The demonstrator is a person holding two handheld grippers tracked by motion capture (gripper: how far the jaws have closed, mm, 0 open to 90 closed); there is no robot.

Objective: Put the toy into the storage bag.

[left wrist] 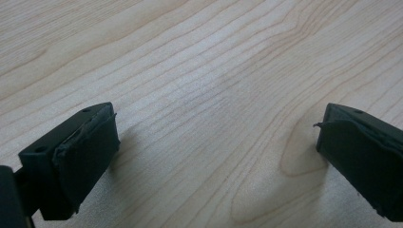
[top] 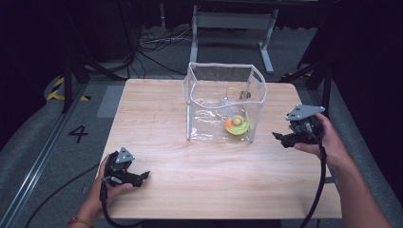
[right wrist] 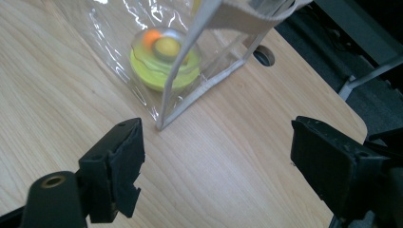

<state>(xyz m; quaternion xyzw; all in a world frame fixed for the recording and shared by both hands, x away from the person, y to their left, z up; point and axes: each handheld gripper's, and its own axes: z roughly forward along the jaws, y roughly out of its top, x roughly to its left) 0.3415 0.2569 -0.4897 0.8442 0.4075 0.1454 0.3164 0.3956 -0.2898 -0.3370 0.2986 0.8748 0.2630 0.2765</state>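
A clear plastic bag (top: 223,102) with white edging stands upright and open-topped on the wooden table (top: 166,142). Inside it, at its near right corner, lies a yellow-green dish (top: 239,126) holding an orange ball (top: 229,123) and a yellowish ball (top: 236,121). My right gripper (top: 279,137) hovers just right of the bag's near right corner, jaws open and empty; in the right gripper view the bag's corner (right wrist: 164,121) and the dish (right wrist: 164,66) lie ahead between the jaws. My left gripper (top: 142,178) rests low over the table's near left, jaws wide open above bare wood (left wrist: 209,95).
A small round hole (right wrist: 263,55) is in the tabletop behind the bag. The table's right edge (top: 316,156) runs close under my right hand. Cables and a metal frame leg (top: 266,47) lie on the floor beyond the far edge.
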